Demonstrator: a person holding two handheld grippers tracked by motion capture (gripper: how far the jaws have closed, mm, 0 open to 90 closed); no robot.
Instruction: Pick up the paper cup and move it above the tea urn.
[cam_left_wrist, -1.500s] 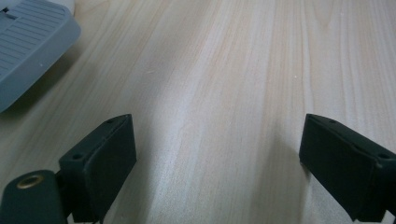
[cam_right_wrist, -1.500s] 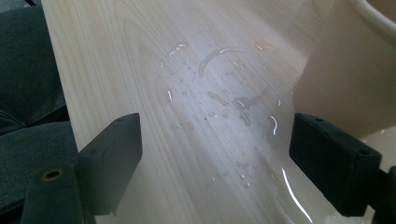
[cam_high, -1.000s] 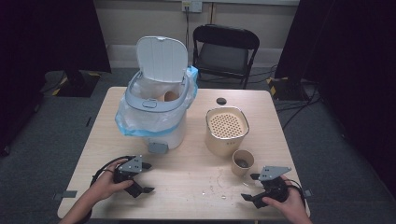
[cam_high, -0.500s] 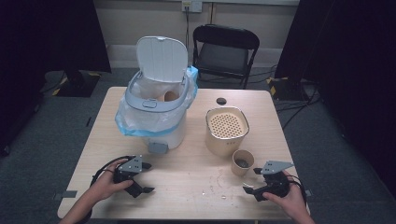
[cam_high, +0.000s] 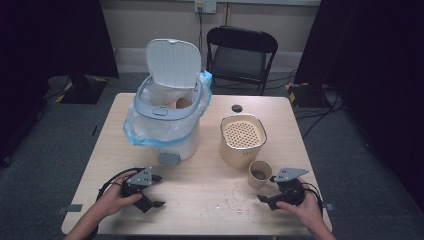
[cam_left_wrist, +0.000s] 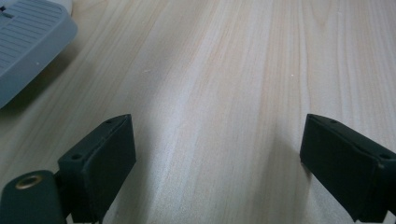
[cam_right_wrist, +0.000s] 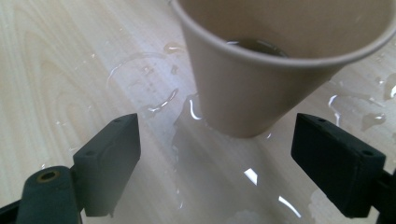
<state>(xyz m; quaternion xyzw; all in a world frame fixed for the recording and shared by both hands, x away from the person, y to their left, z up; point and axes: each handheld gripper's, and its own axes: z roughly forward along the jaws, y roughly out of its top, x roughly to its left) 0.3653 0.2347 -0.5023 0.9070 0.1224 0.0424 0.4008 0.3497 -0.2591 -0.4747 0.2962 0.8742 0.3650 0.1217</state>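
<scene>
A tan paper cup (cam_high: 259, 174) with a little liquid in it stands upright near the table's front right. My right gripper (cam_high: 267, 189) lies just right of it, open. In the right gripper view the cup (cam_right_wrist: 261, 70) stands just ahead of the gripper (cam_right_wrist: 215, 163), and its base is short of the two black jaws. My left gripper (cam_high: 159, 190) rests open at the front left, held by a hand. In the left gripper view the gripper (cam_left_wrist: 217, 158) has only bare wood between its jaws.
A white pedal bin (cam_high: 167, 125) with its lid up and a bag liner holds another cup (cam_high: 182, 103); its grey pedal (cam_left_wrist: 28, 42) is near my left gripper. A beige canister with a perforated lid (cam_high: 242, 140) stands behind the paper cup. Spilled water (cam_right_wrist: 154, 88) wets the wood.
My right gripper has edged slightly away from the table's front edge, closer to the paper cup. The left gripper has stayed put.
</scene>
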